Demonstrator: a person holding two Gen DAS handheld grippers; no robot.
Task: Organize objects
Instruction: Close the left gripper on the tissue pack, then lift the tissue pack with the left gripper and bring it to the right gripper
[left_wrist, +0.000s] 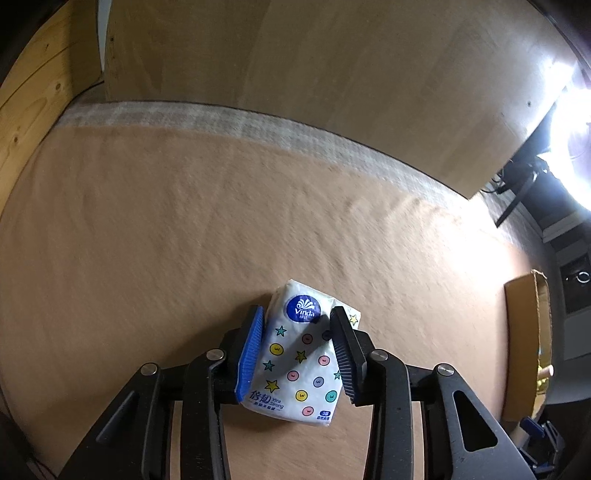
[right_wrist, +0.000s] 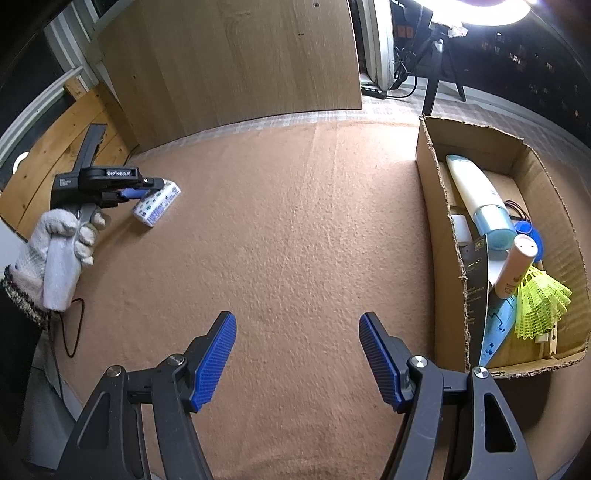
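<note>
**Tissue Pack in Left Grip: Risks and Legible Markings**

**Current state.** The left gripper (left_wrist: 297, 350) is clenched on the tissue pack (left_wrist: 301, 354), with one blue pad against each long side. The pack sits at lower centre of the left wrist view, over the tan felt surface (left_wrist: 221, 221). In the right wrist view the same pack (right_wrist: 157, 202) appears at middle left, at or just above the felt; contact with the surface cannot be determined. The right gripper (right_wrist: 297, 360) is released, jaws spread wide, holding nothing, at lower centre of its frame.

**Probable destination.** The cardboard box (right_wrist: 428, 192) at the right of the right wrist view already contains a white bottle (right_wrist: 474, 192), a cylindrical tube (right_wrist: 515, 266) and a yellow shuttlecock (right_wrist: 541, 306).

**Failure modes.**
- The pack is soft. Excess pressure is likely to deform it; insufficient pressure may let the glossy wrapper slip between the pads.
- The pack lies skewed between the pads. It may rotate during transfer.
- The box is crowded. A low approach may catch the torn front wall or land the pack on the shuttlecock.

**Legible markings.**
- Pack: "Vinda" on a blue roundel; "Xtra Strong" beside Chinese characters.
- Left gripper body: "GenRobot.AI".
- Other labels: not legible.
</note>
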